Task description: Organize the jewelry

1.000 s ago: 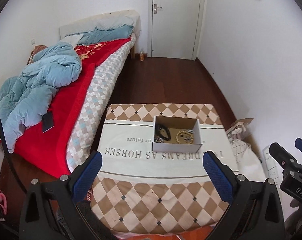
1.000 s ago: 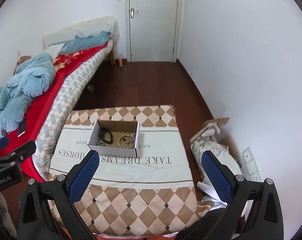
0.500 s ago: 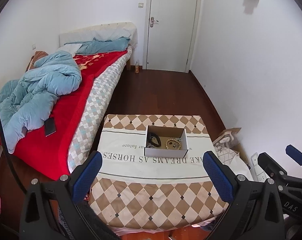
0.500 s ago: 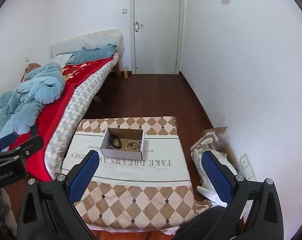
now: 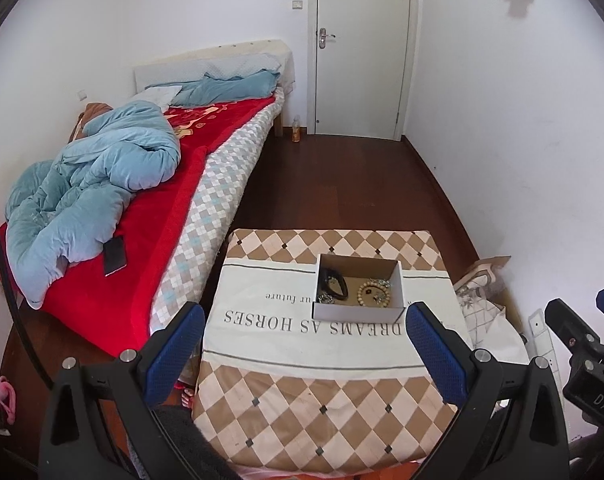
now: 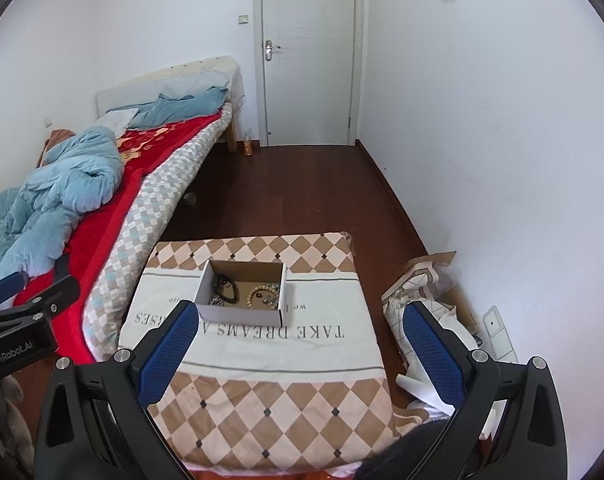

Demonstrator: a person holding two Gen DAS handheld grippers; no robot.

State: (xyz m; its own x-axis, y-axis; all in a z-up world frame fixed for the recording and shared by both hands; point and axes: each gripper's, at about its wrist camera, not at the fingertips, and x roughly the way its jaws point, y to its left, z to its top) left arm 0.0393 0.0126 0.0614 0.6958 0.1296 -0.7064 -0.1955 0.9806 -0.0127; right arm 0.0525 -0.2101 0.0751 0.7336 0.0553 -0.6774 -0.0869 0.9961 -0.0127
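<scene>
The cloth [image 5: 333, 344] reads "DREAMS AS HORSES" — one cardboard box [image 5: 357, 288] of jewelry sits ahead, between the fingers of the left gripper [image 5: 302, 344]. Both it and the right gripper [image 6: 302, 344] gape wide, empty.

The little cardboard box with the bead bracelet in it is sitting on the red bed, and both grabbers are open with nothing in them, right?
Not quite. The small open cardboard box with the tan bead bracelet sits on the checkered cloth-covered table, not on the red-blanketed bed beside it; the left wrist view shows this. The left gripper and right gripper are indeed open and empty.
</scene>
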